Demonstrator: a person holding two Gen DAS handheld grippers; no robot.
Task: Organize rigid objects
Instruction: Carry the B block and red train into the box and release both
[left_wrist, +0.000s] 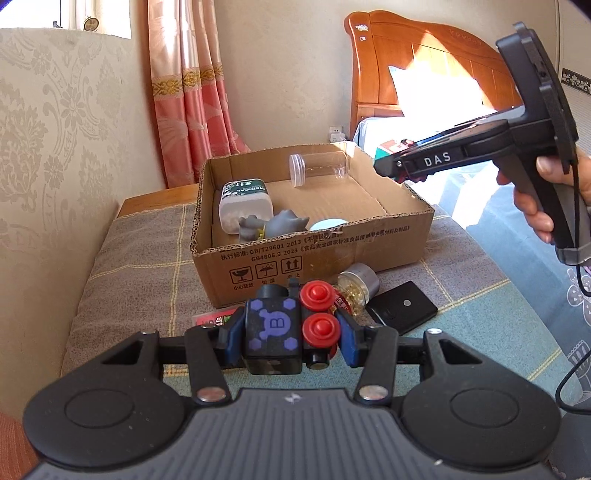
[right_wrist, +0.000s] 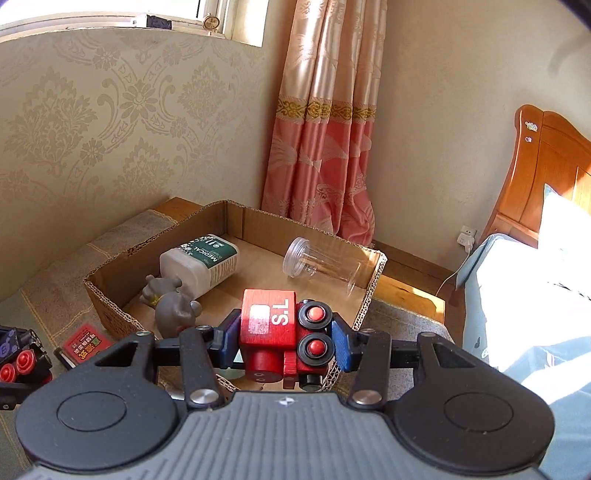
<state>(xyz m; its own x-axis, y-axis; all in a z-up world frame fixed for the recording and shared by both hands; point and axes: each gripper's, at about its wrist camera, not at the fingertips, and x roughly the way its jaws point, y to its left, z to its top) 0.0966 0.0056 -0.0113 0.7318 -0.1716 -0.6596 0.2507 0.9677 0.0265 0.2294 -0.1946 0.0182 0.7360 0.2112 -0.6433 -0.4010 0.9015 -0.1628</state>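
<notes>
I am holding a black toy train car (left_wrist: 273, 328) with red wheels clamped between my left gripper (left_wrist: 286, 334) pads, above a plaid-covered table (left_wrist: 140, 266). Beyond it a cardboard box (left_wrist: 317, 251) is sitting toward the table's far edge, holding a white bottle (left_wrist: 243, 206), a grey figurine (left_wrist: 273, 225) and a clear jar (left_wrist: 319, 168). My right gripper (left_wrist: 391, 166) is reaching over the box's right corner.

A wooden tabletop (left_wrist: 129, 205) is covered by a grey and green checked cloth (left_wrist: 122, 280). On the cloth sit an open brown cardboard box (left_wrist: 317, 254), a small glass bottle with a silver cap (left_wrist: 358, 286), a flat black case (left_wrist: 402, 310) and a red printed card (right_wrist: 85, 344).
</notes>
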